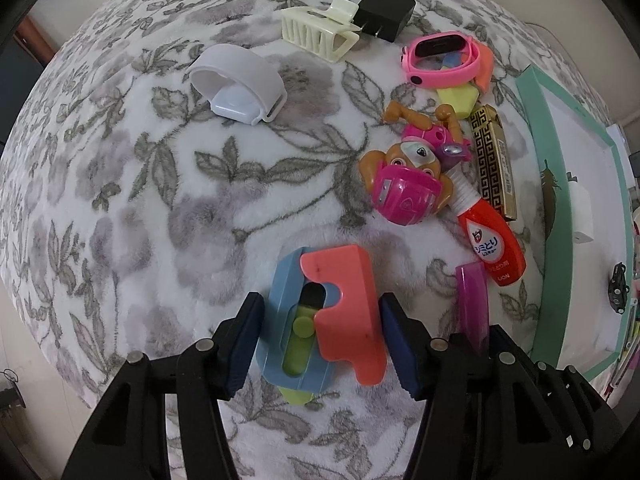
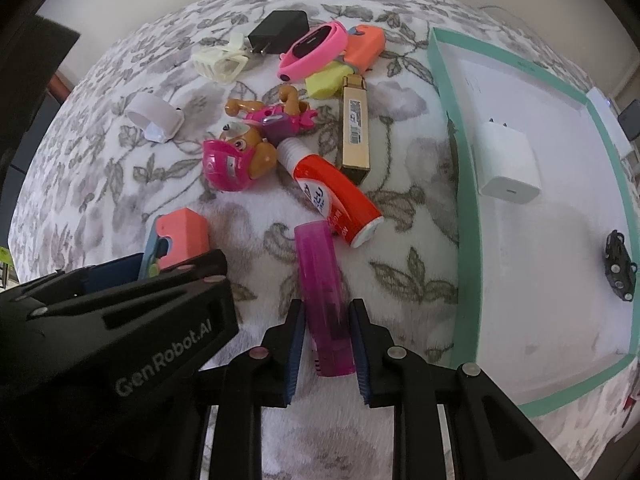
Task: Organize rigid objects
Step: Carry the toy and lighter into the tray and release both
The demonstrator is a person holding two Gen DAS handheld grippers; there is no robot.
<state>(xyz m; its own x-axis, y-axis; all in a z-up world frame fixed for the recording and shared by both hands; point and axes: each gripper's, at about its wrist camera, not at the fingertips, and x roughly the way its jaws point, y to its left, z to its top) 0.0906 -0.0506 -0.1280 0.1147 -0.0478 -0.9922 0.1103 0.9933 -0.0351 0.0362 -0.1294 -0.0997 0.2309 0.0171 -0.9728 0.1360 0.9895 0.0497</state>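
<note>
- left tool [image 1: 320, 344]: pads pressed on either side of the coral and blue clip toy [image 1: 328, 316], which lies on the floral blanket [image 1: 160, 200].
- right tool [image 2: 326, 352]: narrow, both pads touching the pink tube [image 2: 324, 300], just left of the teal tray [image 2: 464, 240].

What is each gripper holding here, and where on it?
Left gripper clamps the coral-and-blue toy across its sides, near the middle. Right gripper grips the magenta tube by its near end.
</note>
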